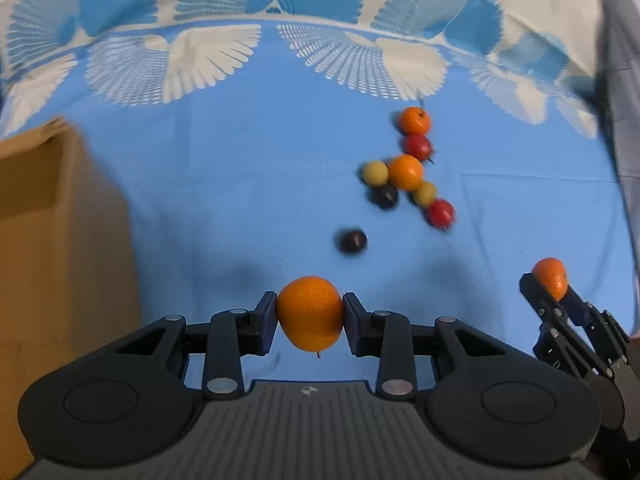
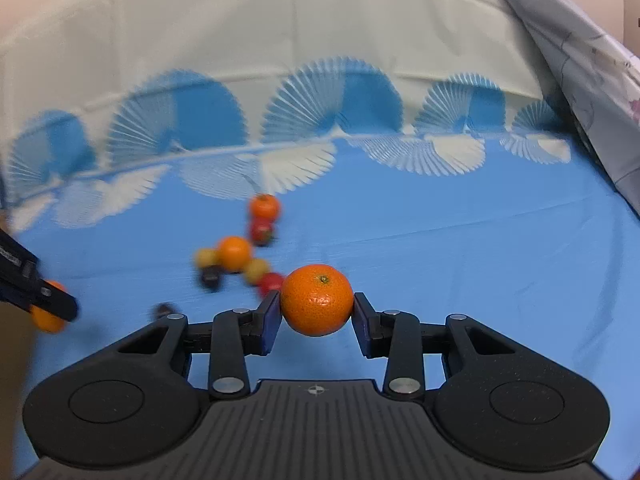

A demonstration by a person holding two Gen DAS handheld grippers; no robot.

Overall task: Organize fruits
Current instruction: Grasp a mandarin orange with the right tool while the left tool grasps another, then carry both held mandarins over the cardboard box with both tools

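My left gripper (image 1: 310, 314) is shut on an orange mandarin (image 1: 310, 312), held above the blue cloth. My right gripper (image 2: 316, 308) is shut on another mandarin (image 2: 317, 300); it also shows in the left wrist view (image 1: 552, 280) at the right. A cluster of small fruits (image 1: 408, 168) lies on the cloth ahead: two mandarins, red, yellow and dark ones. One dark fruit (image 1: 352, 241) lies apart, nearer to me. The cluster shows left of centre in the right wrist view (image 2: 240, 252).
A brown cardboard box (image 1: 52, 240) stands at the left, close to my left gripper. The blue cloth (image 1: 240, 200) with white fan patterns covers the surface. A grey patterned fabric (image 2: 580, 72) hangs at the far right.
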